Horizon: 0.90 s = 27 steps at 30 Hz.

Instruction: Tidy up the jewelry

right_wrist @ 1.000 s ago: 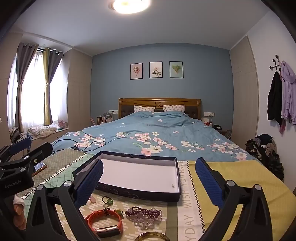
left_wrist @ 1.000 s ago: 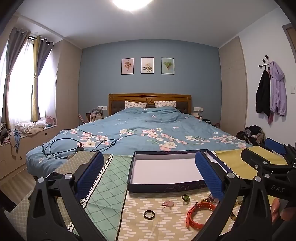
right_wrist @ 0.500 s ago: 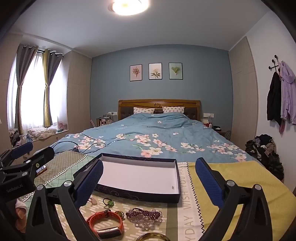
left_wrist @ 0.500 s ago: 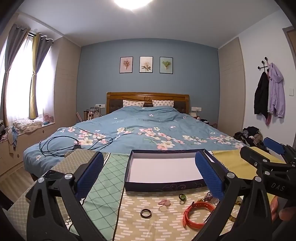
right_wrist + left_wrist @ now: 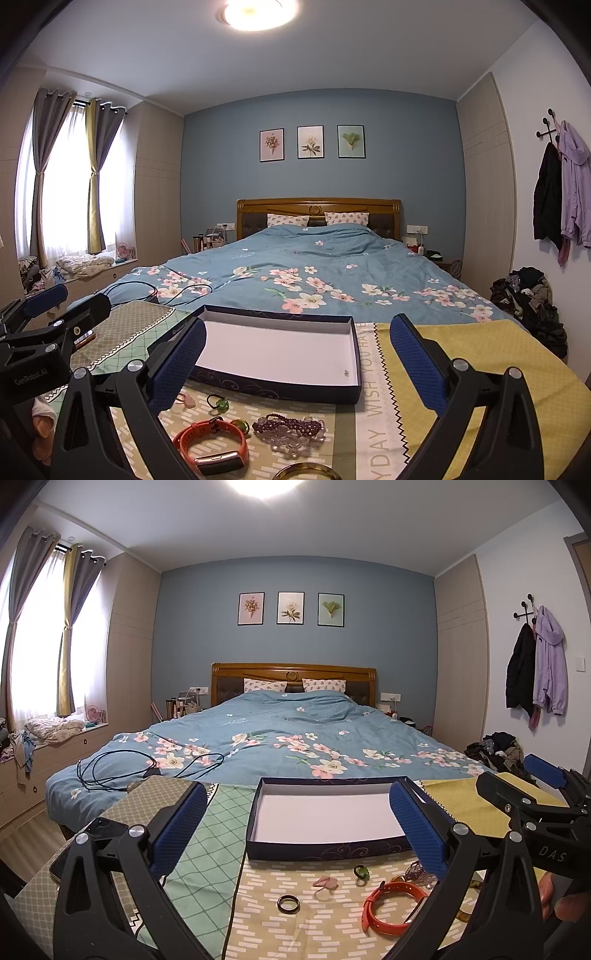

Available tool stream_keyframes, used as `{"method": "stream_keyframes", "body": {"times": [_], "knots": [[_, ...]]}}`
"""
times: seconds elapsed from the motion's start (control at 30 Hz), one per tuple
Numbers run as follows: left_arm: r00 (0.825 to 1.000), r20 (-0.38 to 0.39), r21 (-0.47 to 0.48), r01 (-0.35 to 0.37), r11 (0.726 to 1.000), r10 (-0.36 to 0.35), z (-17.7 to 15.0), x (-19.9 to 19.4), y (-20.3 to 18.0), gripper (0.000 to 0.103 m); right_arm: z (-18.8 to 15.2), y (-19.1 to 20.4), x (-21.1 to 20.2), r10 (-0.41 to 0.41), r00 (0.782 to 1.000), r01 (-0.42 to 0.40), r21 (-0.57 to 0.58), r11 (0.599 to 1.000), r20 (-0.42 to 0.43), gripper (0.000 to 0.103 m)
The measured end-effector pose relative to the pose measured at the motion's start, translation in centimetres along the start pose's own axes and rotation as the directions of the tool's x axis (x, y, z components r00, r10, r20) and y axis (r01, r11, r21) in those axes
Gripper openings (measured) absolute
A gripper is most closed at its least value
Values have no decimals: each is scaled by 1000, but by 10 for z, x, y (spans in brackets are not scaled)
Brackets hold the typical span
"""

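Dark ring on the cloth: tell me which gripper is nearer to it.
Left. The dark ring lies on the cloth just ahead of the open left gripper, between its fingers. The right gripper hangs further right, over the orange band and beads.

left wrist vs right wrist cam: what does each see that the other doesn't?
Only the left wrist view shows the dark ring and the phone at the cloth's left edge. Only the right wrist view shows the gold bangle and the whole beaded bracelet. Both show the open box, the orange band, the green ring and the pink piece.
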<state>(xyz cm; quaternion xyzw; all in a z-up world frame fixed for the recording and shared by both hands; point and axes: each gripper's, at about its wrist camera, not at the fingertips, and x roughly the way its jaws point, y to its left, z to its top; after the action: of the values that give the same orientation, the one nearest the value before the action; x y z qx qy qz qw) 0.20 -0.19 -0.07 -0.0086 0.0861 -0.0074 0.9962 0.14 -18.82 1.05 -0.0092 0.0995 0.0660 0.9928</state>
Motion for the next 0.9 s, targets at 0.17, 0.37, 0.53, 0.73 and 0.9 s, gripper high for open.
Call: {"method": "stream_keyframes", "body": {"times": [0.17,0.37,0.53,0.73,0.9], "knots": [[1000,-1,-2,0,1000,0,0,0,0,97,0,0,0,1,1000,-1,2,1000,1,96],[1000,-1,-4,2,1000,-2,-1,1,0,97,-1,0,0,3,1000,-3,2,1000,1,96],[1000,-1,-5,4,1000,-4,-2,2,-1,97,-1,0,0,2,1000,-2,2,1000,-1,96],[1000,0,-6,7,1000,-7,-1,0,1,97,-1,0,1,3,1000,-3,5,1000,2,96],[1000,2,-3,11,1000,-11,-1,-1,0,97,-2,-2,0,6,1000,-6,10,1000,2,96]]}}
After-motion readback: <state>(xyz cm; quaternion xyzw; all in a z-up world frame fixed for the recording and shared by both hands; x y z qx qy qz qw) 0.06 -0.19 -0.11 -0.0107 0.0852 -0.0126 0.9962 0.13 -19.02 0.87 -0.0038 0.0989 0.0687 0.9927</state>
